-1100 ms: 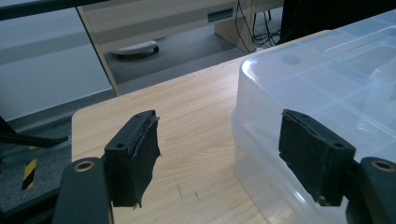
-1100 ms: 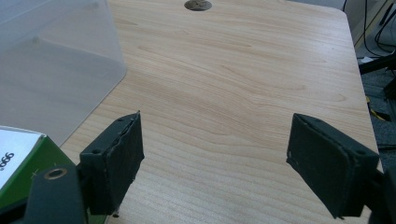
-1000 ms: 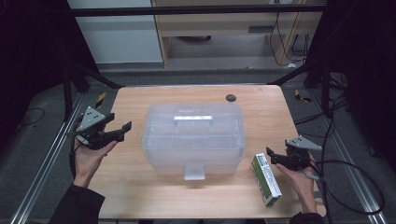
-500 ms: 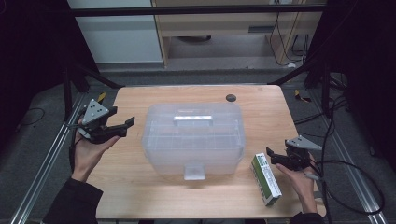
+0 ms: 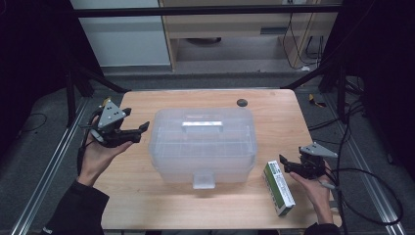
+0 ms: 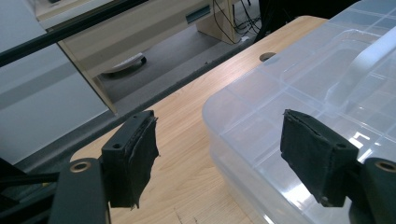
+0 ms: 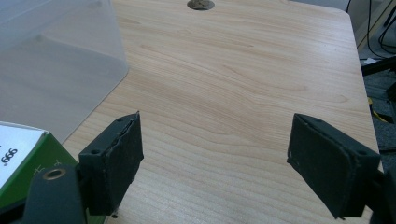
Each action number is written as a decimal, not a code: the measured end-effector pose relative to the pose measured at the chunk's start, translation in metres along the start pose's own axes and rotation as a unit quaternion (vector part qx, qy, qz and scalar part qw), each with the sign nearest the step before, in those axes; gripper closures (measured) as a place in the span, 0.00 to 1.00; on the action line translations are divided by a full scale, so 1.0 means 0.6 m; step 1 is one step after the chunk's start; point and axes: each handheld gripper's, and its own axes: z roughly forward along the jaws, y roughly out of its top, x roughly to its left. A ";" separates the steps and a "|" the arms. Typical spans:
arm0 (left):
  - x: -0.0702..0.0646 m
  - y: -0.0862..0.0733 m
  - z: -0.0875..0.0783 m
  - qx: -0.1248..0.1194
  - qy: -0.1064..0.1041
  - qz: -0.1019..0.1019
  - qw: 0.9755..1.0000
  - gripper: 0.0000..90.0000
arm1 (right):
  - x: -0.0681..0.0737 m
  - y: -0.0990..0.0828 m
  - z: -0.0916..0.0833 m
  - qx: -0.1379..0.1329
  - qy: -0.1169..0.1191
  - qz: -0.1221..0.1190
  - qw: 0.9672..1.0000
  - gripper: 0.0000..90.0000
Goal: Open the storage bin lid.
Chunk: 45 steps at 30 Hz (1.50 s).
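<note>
Claws: my left gripper [image 5: 139, 131] and right gripper [image 5: 285, 164] both gape wide, holding nothing.
Done: nothing yet; clear box [image 5: 203, 144] shut.
Left: green carton [image 5: 279, 187] untouched, near right.

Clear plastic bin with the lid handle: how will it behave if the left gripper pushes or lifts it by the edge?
The clear bin looks thin-walled, so probably light for its bulk and likely to slide on the smooth wooden table rather than tip, given its low, wide shape. The glossy lid rim may slip or flex between the left gripper jaws; the handle seems safer.
</note>
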 end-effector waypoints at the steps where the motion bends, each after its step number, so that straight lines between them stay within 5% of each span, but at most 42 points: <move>1: -0.002 0.002 0.002 0.000 -0.002 0.001 1.000 0.29 | -0.001 0.000 0.000 0.000 -0.001 -0.002 1.000 0.20; 14: -0.022 0.023 0.011 0.017 -0.035 0.052 0.998 0.29 | -0.001 -0.002 0.002 0.007 0.002 0.002 1.000 0.20; 30: -0.050 0.061 0.022 0.034 -0.079 0.120 0.989 0.29 | -0.003 -0.003 0.004 0.008 0.002 -0.001 1.000 0.20; 45: -0.076 0.074 0.031 0.035 -0.088 0.143 0.985 0.31 | -0.002 -0.005 0.005 0.014 0.006 0.003 1.000 0.21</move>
